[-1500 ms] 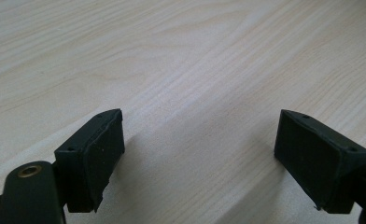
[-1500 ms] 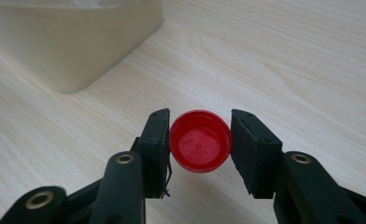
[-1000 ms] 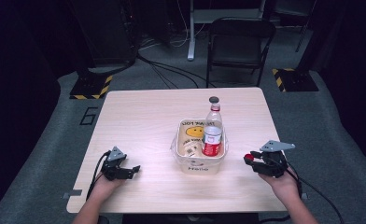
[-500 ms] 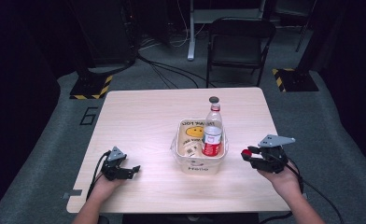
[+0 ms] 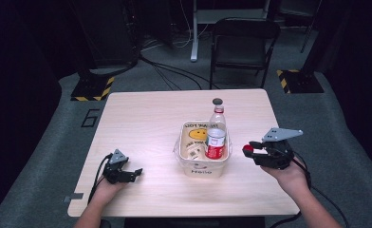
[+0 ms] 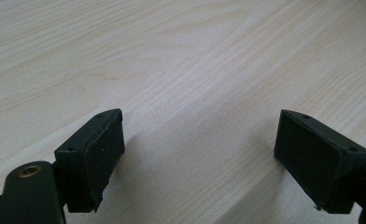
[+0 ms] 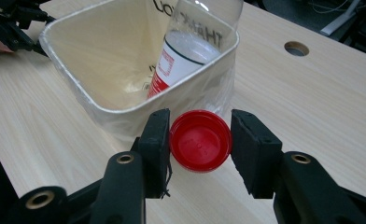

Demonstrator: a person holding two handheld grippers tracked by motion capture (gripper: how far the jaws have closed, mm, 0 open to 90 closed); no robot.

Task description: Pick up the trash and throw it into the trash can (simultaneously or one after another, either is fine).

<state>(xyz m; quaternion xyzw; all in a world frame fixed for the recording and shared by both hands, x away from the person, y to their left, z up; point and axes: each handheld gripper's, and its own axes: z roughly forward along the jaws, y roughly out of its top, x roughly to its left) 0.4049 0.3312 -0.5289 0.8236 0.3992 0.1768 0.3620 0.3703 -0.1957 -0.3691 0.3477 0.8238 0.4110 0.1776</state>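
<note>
Right claw point(image 5: 248, 149) lifted higher, clamped on red cap point(image 7: 200, 140) beside bin point(image 5: 222, 167), left claw point(image 5: 137, 172) apart.

In the right gripper view the bottle point(image 7: 190, 44) is cut off by the top edge, so its neck and mouth are out of frame, and the bin point(image 7: 125, 100) wall hides its base. The print on the bin's inner wall is partly covered by the bottle (only a few letters read). In the high view the small item point(image 5: 192, 151) lying in the bin beside the bottle is too small to identify.
</note>
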